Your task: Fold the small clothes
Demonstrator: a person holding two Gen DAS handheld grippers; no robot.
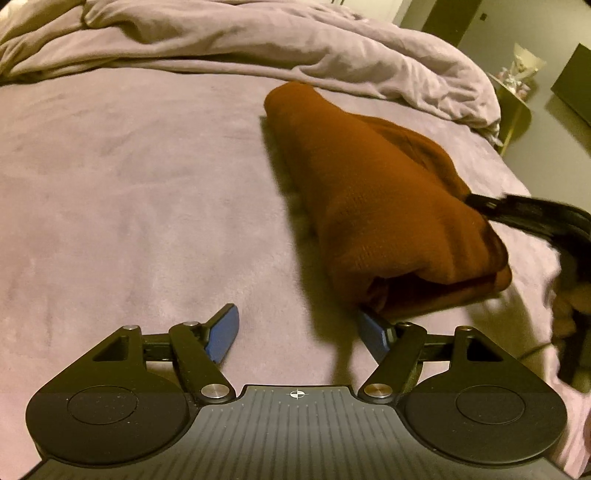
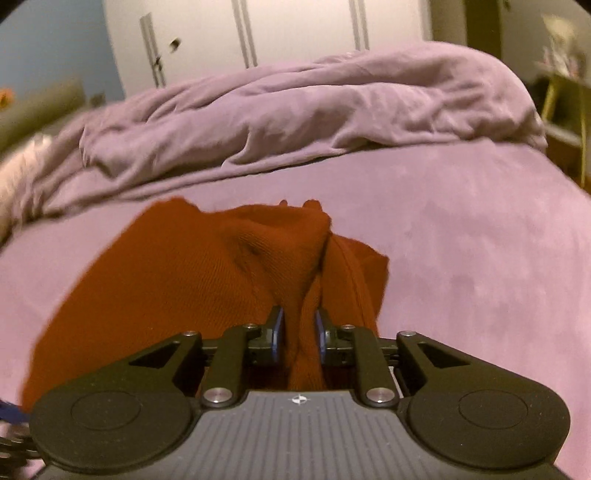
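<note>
A rust-brown knit garment [image 1: 373,206] lies bunched and partly lifted on the mauve bed sheet [image 1: 129,192]. My left gripper [image 1: 298,329] stands open low over the sheet. Its right fingertip [image 1: 371,326] sits at the garment's near end, its left fingertip over bare sheet. In the right wrist view the same garment [image 2: 192,273] spreads to the left. My right gripper [image 2: 300,326] is shut on a raised fold of it, and cloth fills the gap between the blue pads. The blurred black body of that gripper [image 1: 535,218] enters the left wrist view from the right.
A crumpled mauve duvet [image 1: 258,40] lies heaped along the far side of the bed [image 2: 303,107]. The bed's edge drops off at the right, with a small yellow-legged side table [image 1: 515,99] on the floor beyond. White wardrobe doors [image 2: 295,29] stand behind the bed.
</note>
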